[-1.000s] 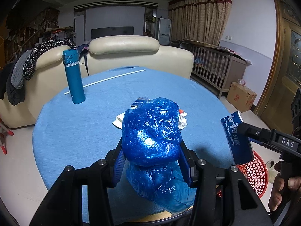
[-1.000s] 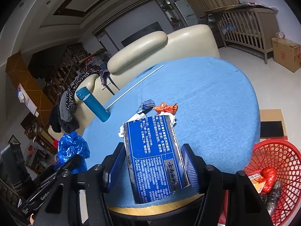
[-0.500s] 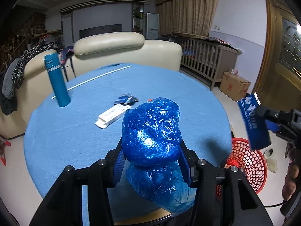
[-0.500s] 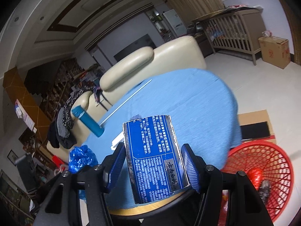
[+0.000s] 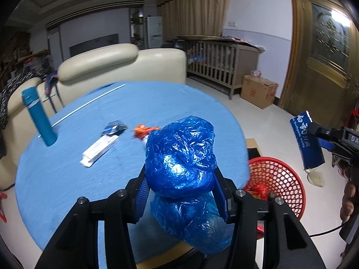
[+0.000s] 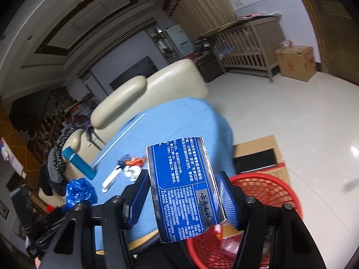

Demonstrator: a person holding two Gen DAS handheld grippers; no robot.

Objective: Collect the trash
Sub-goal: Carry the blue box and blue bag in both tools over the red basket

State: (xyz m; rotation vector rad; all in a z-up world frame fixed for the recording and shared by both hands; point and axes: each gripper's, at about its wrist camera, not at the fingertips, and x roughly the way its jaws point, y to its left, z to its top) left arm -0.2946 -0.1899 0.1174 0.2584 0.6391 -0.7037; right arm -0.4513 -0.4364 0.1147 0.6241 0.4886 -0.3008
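Note:
My left gripper is shut on a crumpled blue plastic bag above the near edge of the round blue table. My right gripper is shut on a flat blue carton with white print; it also shows in the left wrist view, held above the floor to the right of the red mesh basket. The basket stands on the floor by the table and holds some trash. On the table lie a white box, a dark blue wrapper and an orange wrapper.
A teal flask and a long white rod are on the table's far side. Cream sofas stand behind it. A cardboard box and a wooden crib are at the right. Flat cardboard lies by the basket.
Both grippers have swung to the right, off the table towards the red basket. The blue carton has moved from the table edge to beside the basket. Each still holds its item.

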